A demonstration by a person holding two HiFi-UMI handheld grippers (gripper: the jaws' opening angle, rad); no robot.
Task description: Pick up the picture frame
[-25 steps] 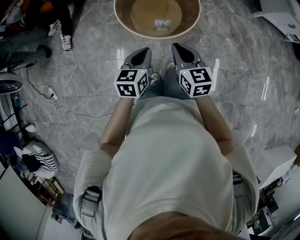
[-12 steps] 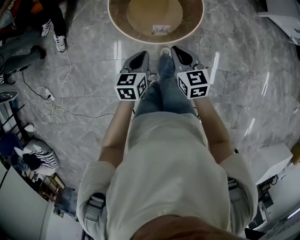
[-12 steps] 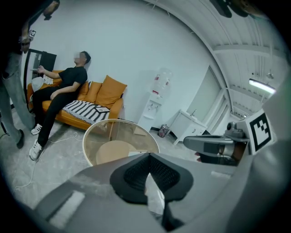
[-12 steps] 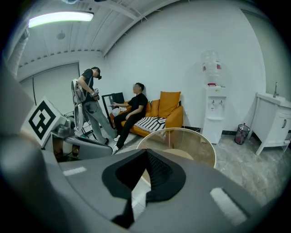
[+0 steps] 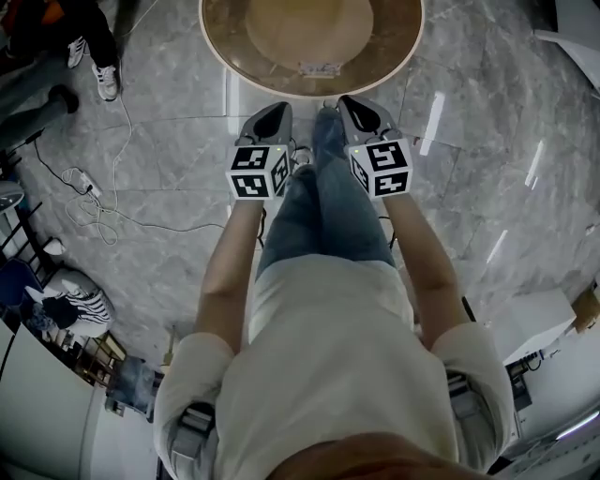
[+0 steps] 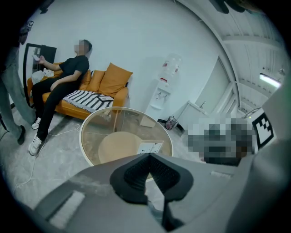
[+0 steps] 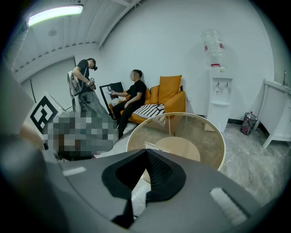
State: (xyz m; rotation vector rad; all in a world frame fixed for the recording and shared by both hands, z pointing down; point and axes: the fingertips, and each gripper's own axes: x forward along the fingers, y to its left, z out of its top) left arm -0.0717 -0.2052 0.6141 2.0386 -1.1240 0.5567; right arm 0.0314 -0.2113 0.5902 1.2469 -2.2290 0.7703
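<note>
The small pale rectangular picture frame (image 5: 320, 68) rests on the round glass table (image 5: 220, 26), close to the near edge of the table and about in the middle between left and right. Its face is turned up and shows small dark marks on a light ground (image 6: 149, 148). From the right side only its thin pale edge (image 7: 156, 146) is visible.

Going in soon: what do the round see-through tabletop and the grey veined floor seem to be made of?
Round tabletop: probably tinted glass with a glossy finish, since the tan disc-shaped base shows through it. The material of its pale rim is unclear. Grey floor: polished marble or marble-look tile, judging by the veining, the joint lines and the bright light streaks.
</note>
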